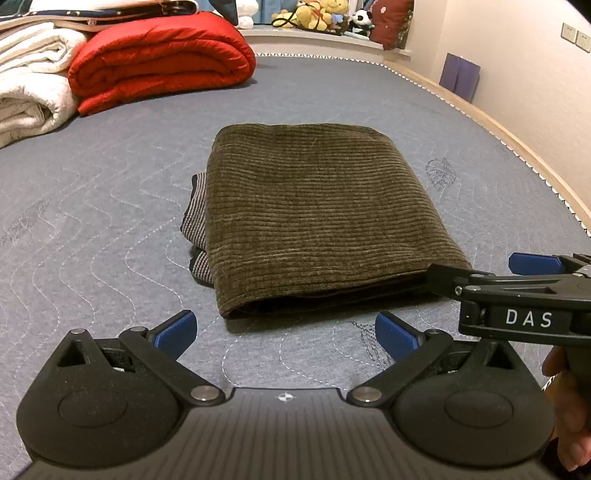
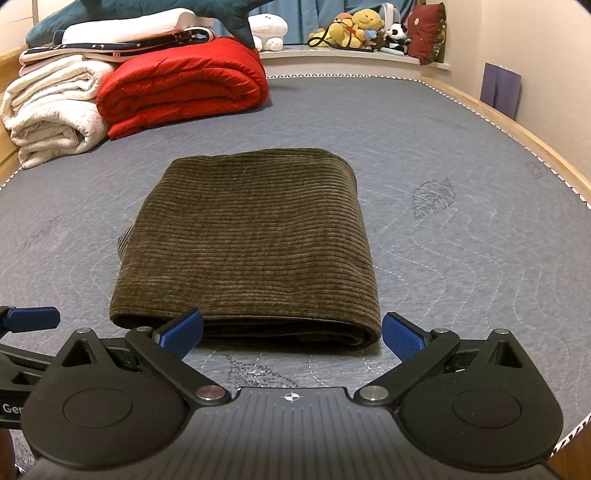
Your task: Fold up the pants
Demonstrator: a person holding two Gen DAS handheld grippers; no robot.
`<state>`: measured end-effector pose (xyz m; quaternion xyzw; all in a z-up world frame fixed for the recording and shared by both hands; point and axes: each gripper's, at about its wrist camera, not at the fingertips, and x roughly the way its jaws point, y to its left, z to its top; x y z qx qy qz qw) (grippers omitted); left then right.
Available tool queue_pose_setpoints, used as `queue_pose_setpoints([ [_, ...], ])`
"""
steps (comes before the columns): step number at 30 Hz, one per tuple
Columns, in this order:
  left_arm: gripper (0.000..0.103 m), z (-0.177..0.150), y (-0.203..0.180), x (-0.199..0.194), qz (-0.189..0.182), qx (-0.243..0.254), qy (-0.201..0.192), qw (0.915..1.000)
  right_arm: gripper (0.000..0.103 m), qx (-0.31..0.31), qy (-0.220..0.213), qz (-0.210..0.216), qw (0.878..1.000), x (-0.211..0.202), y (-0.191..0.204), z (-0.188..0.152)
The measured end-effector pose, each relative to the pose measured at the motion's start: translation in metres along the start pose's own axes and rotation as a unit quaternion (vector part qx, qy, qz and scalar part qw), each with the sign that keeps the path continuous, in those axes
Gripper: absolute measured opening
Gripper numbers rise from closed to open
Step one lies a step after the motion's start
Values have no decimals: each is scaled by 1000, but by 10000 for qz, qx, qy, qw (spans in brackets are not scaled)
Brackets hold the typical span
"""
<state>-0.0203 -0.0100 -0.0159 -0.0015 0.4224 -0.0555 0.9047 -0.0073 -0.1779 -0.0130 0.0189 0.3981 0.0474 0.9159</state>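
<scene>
A: What do the pants (image 1: 317, 218) look like?

B: They are olive-brown corduroy, folded into a compact, thick rectangle with the ribs running across. They lie flat on the grey-blue quilted mattress (image 1: 110, 206), about in the middle of it. The layered open edge faces the grippers, and the far edge is a rounded fold.

A: Anything sticking out of the bundle?

B: Yes, at its left side, in the left wrist view, a strip of finer striped grey fabric (image 1: 197, 221) peeks out from under the top layer. In the right wrist view only a sliver of it shows at that same side.

A: And the left gripper (image 1: 286, 332)?

B: Its blue-padded fingers (image 1: 176, 332) are spread wide, with nothing between them. It sits just short of the near edge of the pants, over bare mattress, not touching the cloth.

A: The right gripper (image 2: 291, 332)?

B: Also spread wide and holding nothing. Its left pad (image 2: 183, 330) overlaps the near edge of the bundle in the picture; whether it touches the cloth I cannot tell. The other pad stands just off the near right corner.

A: What else is around?

B: A folded red quilt (image 2: 184, 83) and rolled white blankets (image 2: 51, 110) lie at the far left of the mattress, well apart from the pants, and stuffed toys (image 2: 358, 27) sit on the ledge behind.
</scene>
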Motion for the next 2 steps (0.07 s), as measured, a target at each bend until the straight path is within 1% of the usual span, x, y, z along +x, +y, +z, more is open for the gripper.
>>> queue_pose_setpoints([
  [2, 103, 0, 0, 0, 1, 2, -5, 10000, 102, 1, -8, 0, 10000, 0, 0, 0],
])
